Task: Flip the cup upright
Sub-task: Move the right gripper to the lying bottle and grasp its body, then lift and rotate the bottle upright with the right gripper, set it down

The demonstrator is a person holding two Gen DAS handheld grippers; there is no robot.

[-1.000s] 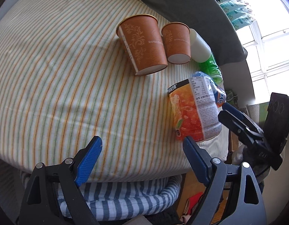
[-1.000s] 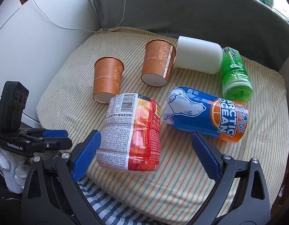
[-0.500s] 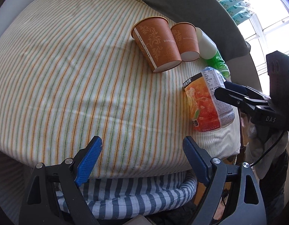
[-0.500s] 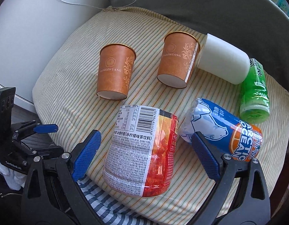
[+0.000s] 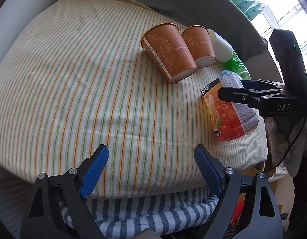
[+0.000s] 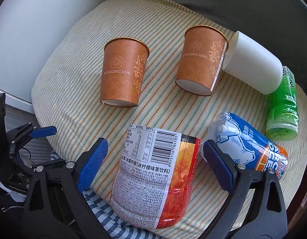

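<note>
Left wrist view: left gripper [image 5: 151, 169] at bottom centre, blue pads [image 5: 94, 171] spread wide, nothing between them, above the near edge of the striped cushion [image 5: 73, 83]. Two brown paper cups right of upper centre, both lying on their sides with bases toward the camera: nearer cup [image 5: 169, 52] larger in frame, second cup [image 5: 199, 45] just beside it on the right, sides apparently touching. White cylinder [image 5: 221, 46] directly right of the second cup; green bottle [image 5: 236, 66] below and right of it. Orange-labelled bottle [image 5: 230, 111] on its side at centre right. Right gripper [image 5: 233, 93] entering from the right edge, over the upper end of the orange-labelled bottle; contact not determinable; seen side-on, spread not determinable here.

Right wrist view: right gripper [image 6: 155, 161] at bottom centre, jaws wide, pads either side of the orange-labelled bottle [image 6: 153, 179] without visible contact. Nearer cup [image 6: 122, 76] at upper centre-left, on its side, well apart from the second cup [image 6: 201, 59] at upper centre-right. White cylinder [image 6: 253, 63] touching the second cup's rim. Green bottle [image 6: 283, 109] at right edge. Blue-and-orange bottle [image 6: 251, 145] on its side at lower right, just beside the orange-labelled bottle. Left gripper [image 6: 33, 133] at left edge, beside the cushion [image 6: 77, 63], jaws parted.
</note>
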